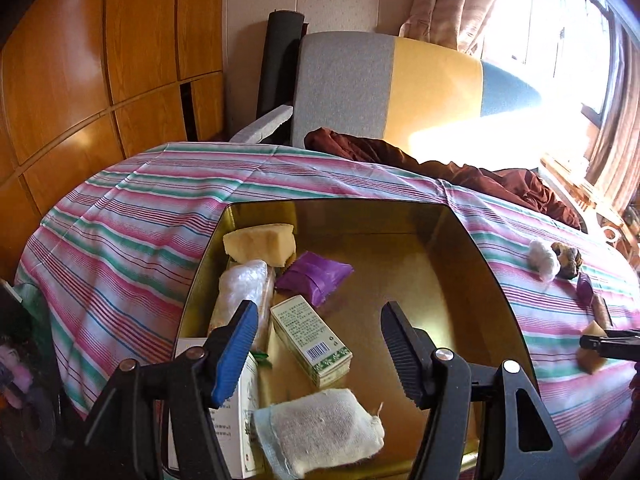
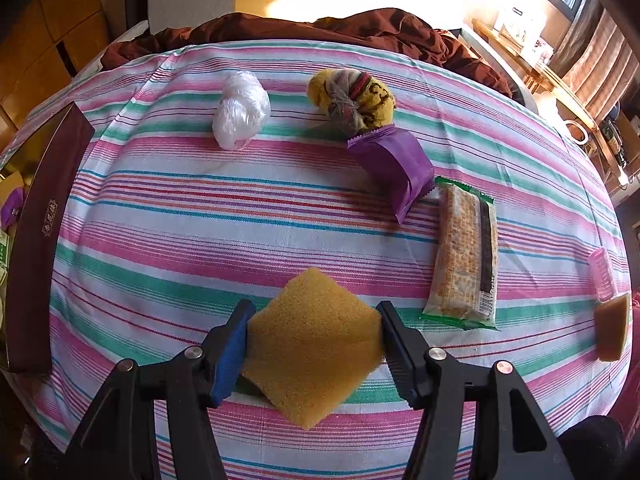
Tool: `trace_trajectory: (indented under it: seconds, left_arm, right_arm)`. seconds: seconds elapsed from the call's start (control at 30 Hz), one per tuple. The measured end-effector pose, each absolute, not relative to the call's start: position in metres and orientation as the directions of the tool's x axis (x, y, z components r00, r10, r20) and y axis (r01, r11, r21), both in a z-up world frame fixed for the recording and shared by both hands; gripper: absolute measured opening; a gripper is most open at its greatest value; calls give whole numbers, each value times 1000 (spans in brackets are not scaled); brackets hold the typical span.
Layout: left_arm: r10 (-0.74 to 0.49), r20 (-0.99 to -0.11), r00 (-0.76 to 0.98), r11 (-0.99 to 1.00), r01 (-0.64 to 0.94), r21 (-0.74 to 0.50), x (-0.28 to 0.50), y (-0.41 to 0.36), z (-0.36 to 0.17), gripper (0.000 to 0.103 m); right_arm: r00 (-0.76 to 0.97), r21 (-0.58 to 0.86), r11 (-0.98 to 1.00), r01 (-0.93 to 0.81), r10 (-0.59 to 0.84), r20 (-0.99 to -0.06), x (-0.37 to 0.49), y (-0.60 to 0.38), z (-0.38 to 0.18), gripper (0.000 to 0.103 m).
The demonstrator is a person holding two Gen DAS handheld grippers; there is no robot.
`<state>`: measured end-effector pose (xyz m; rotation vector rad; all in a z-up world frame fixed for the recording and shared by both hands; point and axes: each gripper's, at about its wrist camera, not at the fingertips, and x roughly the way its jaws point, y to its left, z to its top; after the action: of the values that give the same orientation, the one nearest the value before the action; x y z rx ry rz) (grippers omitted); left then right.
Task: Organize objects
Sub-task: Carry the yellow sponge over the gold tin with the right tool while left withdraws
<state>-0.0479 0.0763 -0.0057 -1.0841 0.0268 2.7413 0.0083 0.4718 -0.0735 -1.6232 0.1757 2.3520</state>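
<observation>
My left gripper (image 1: 320,312) hangs open over the gold-lined box (image 1: 360,216), nothing between its fingers. Inside the box lie a yellow sponge (image 1: 260,242), a purple packet (image 1: 316,276), a green-and-white carton (image 1: 310,340), a cloth pouch (image 1: 320,432), a plastic-wrapped bundle (image 1: 244,284) and a white carton (image 1: 236,412). My right gripper (image 2: 316,308) is shut on another yellow sponge (image 2: 312,344), pads pressing two opposite corners just above the striped cloth. Beyond it lie a white plastic ball (image 2: 240,120), a yellow sock bundle (image 2: 352,98), a purple packet (image 2: 394,164) and a cracker pack (image 2: 466,252).
The box's maroon outer wall (image 2: 44,240) stands at the left of the right wrist view. A pink item (image 2: 602,274) and a third sponge (image 2: 612,328) sit at the table's right edge. Brown fabric (image 2: 360,28) and a grey-yellow chair (image 1: 380,88) lie behind the table.
</observation>
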Motion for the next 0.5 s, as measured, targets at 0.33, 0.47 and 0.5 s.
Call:
trace_trajectory:
  seconds: [0.33, 0.47, 0.5]
  left_arm:
    - [187, -685, -704, -976, -210, -50, -25, 81, -8, 66]
    - [191, -687, -701, -975, -219, -48, -19, 81, -11, 67]
    - [189, -688, -701, -975, -220, -44, -18, 80, -12, 67]
  right_arm:
    - [-359, -80, -958, -275, 180, -916, 7, 465, -67, 61]
    - [-423, -22, -969, -247, 129, -897, 8, 458, -54, 60]
    - [-433, -11, -970, -241, 118, -893, 7, 455, -50, 60]
